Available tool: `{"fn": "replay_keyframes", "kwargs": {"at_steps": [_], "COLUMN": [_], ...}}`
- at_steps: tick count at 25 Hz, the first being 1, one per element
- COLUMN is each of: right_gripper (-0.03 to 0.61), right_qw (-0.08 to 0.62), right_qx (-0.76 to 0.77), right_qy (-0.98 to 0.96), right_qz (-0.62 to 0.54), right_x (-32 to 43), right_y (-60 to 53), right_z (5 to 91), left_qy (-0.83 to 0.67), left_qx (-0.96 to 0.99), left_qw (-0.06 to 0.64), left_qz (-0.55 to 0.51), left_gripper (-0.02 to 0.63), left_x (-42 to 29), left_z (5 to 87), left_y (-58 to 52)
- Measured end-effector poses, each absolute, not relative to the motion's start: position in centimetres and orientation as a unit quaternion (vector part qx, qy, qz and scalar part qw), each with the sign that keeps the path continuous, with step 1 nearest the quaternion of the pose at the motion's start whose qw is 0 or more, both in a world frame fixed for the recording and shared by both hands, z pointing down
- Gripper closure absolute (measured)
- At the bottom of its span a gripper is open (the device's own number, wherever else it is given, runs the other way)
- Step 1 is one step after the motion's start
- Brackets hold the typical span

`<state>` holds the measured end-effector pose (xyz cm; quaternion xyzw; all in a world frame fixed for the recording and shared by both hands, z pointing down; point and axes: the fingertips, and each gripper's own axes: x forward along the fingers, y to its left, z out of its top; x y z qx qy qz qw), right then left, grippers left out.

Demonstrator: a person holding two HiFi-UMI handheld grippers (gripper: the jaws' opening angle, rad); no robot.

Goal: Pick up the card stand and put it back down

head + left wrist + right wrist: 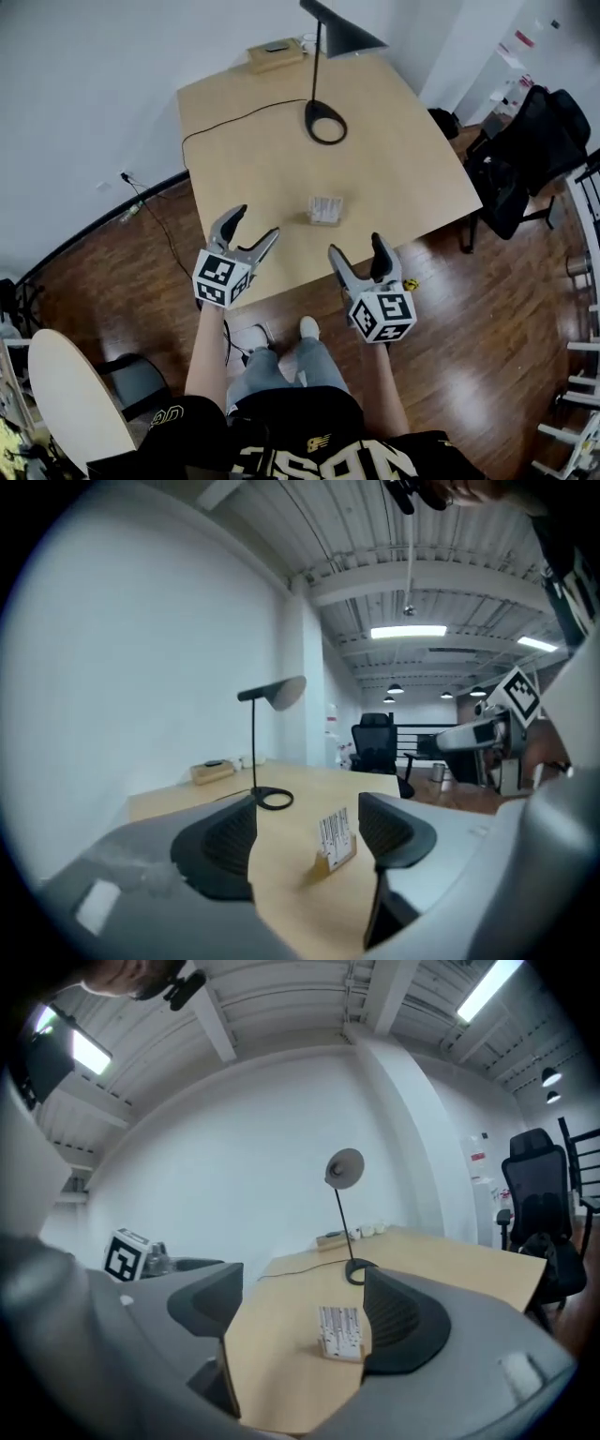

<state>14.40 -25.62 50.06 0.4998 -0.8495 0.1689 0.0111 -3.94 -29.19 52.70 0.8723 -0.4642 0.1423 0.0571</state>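
While the card stand [324, 210] stands upright toward the near edge of the counter [403, 159], the left hand-held gripper [258, 222] and the right hand-held gripper [355, 246] hover nearer, apart from it, both with jaws open and empty.

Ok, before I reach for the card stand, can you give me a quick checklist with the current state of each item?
1. Card stand upright on the table: ok.
2. Left gripper open with nothing between its jaws: ok.
3. Right gripper open with nothing between its jaws: ok.
4. Table bare between the grippers and the card stand: ok.
5. Lamp and cable well apart from the card stand: ok.
6. A gripper in place around the card stand: not ok, both are short of it, by the near table edge.
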Motion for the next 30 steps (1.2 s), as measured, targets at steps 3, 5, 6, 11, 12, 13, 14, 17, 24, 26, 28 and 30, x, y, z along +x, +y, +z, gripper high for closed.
{"fn": "replay_keyframes", "kwargs": {"at_steps": [3,5,6,11,12,13,14,17,24,26,28,30], "right_gripper": [0.170,0.170,0.170,0.170,0.170,0.170,0.170,0.170,0.170,0.170,0.170,0.170], "right_qw": [-0.003,-0.011,-0.014,-0.015,-0.013,-0.011,-0.008,0.006,0.032,0.026,0.015,0.007], "right_qx": [0.475,0.462,0.457,0.456,0.459,0.463,0.466,0.474,0.500,0.502,0.501,0.502], "right_qy": [-0.867,-0.878,-0.883,-0.887,-0.885,-0.884,-0.882,-0.879,-0.865,-0.865,-0.865,-0.865], "right_qz": [0.146,0.123,0.111,0.073,0.070,0.069,0.068,0.060,0.018,0.009,0.007,0.006], "right_x": [12.0,9.9,8.9,5.6,5.2,4.7,4.1,2.1,2.3,3.0,3.4,4.0], "right_y": [-26.2,-25.4,-24.7,-18.8,-17.3,-15.6,-13.8,-7.5,0.2,0.6,0.3,0.5], "right_z": [47.1,44.7,43.6,40.8,40.7,40.6,40.6,41.0,40.4,39.5,38.3,37.1], "left_qy": [-0.504,-0.515,-0.523,-0.582,-0.590,-0.592,-0.587,-0.553,-0.556,-0.564,-0.570,-0.575], "left_qx": [0.855,0.851,0.847,0.812,0.807,0.806,0.810,0.832,0.831,0.826,0.820,0.816], "left_qw": [0.046,0.045,0.044,0.013,0.008,0.004,0.000,-0.019,-0.015,-0.026,-0.036,-0.048], "left_qz": [0.114,0.095,0.085,0.036,0.027,0.022,0.022,0.041,0.001,0.008,0.012,0.017], "left_gripper": [0.258,0.254,0.239,0.238,0.238,0.238,0.238,0.208,0.209,0.209,0.215,0.219], "left_x": [-5.8,-6.9,-7.5,-11.4,-12.0,-12.4,-12.5,-12.1,-12.5,-12.1,-11.7,-11.1], "left_z": [48.2,45.9,44.9,41.8,41.4,41.1,40.9,41.0,39.6,39.0,37.7,36.2], "left_y": [-25.1,-22.0,-20.4,-13.2,-11.7,-10.2,-8.6,-3.4,1.6,1.9,1.8,2.1]}}
